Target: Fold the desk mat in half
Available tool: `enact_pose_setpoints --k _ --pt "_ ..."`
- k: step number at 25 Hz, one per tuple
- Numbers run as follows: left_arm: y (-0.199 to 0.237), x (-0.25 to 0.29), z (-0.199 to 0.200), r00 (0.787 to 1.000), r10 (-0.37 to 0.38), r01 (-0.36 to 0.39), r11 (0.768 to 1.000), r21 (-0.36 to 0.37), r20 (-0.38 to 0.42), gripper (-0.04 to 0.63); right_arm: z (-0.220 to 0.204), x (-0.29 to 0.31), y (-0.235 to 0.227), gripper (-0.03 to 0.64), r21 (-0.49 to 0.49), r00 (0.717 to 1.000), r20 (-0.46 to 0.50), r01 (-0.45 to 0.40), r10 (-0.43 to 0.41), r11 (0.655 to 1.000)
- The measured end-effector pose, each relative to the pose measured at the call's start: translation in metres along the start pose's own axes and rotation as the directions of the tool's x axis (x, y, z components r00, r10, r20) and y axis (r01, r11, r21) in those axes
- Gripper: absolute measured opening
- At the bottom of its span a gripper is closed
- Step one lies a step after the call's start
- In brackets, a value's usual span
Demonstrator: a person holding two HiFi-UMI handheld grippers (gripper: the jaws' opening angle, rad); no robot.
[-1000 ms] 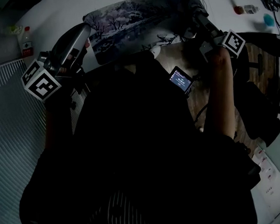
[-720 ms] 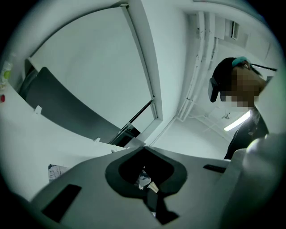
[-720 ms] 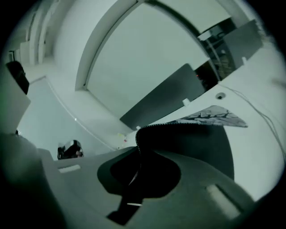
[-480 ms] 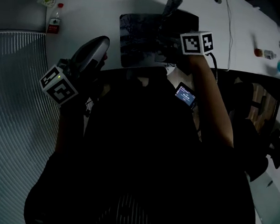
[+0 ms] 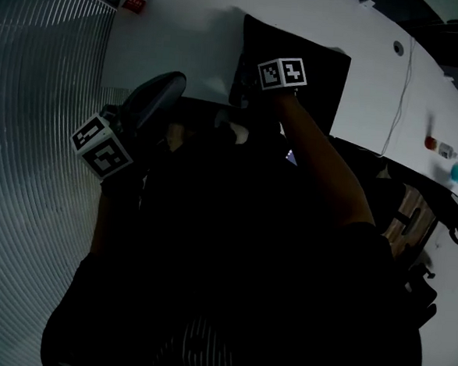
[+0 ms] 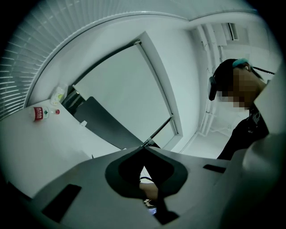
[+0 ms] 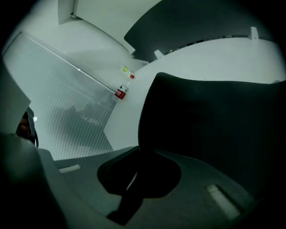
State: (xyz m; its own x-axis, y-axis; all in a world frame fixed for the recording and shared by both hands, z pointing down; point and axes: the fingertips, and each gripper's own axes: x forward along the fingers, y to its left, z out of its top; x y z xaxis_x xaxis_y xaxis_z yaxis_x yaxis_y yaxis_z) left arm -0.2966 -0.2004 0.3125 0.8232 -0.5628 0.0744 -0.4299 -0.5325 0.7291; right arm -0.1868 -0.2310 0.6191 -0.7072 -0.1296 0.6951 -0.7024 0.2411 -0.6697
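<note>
Right gripper (image 7: 139, 150) is pinched tight on the edge of the desk mat (image 5: 319, 71), dark side up on the white table (image 5: 184, 42), left gripper (image 6: 144, 145) closed on nothing, so I'd line the edges up squarely before letting go.

We see the desk mat (image 5: 323, 67) plain black on the face that shows. Worktop (image 5: 183, 50) is white. Left tool (image 6: 144, 147) and right tool (image 7: 138, 152) have grey shells with black pads. Left cube (image 5: 103, 144) and right cube (image 5: 282, 72) are white with black square markers. Bottle (image 7: 123, 88) has a red label and red cap. Ribbed surface (image 5: 35, 165) beside the worktop is grey with fine stripes. We also see a small teal item (image 5: 457, 171) and a small red item (image 5: 430, 142). Clothing (image 5: 232, 257) is black.
</note>
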Motion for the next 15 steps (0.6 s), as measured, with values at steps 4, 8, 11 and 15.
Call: enact_pose_setpoints --k 4,8,11,15 --pt "0.003 -0.013 0.004 1.0 0.024 -0.024 1.0 0.004 0.014 0.008 0.007 0.016 0.006 0.012 0.029 0.998 -0.034 -0.044 0.045 0.999" --pt "-0.001 -0.015 -0.008 1.0 0.025 -0.025 1.0 0.003 0.01 0.008 -0.001 0.019 0.006 0.014 0.039 0.989 -0.106 -0.1 0.104 0.994" --pt "0.004 -0.015 -0.016 1.0 0.028 -0.028 1.0 -0.01 0.005 0.008 -0.003 0.026 0.003 0.014 0.073 0.979 -0.143 -0.137 0.146 0.988" --pt "0.009 -0.012 -0.012 0.999 0.038 -0.038 0.999 -0.023 0.013 0.008 0.002 0.032 0.005 0.015 0.088 0.967 -0.176 -0.171 0.184 0.981"
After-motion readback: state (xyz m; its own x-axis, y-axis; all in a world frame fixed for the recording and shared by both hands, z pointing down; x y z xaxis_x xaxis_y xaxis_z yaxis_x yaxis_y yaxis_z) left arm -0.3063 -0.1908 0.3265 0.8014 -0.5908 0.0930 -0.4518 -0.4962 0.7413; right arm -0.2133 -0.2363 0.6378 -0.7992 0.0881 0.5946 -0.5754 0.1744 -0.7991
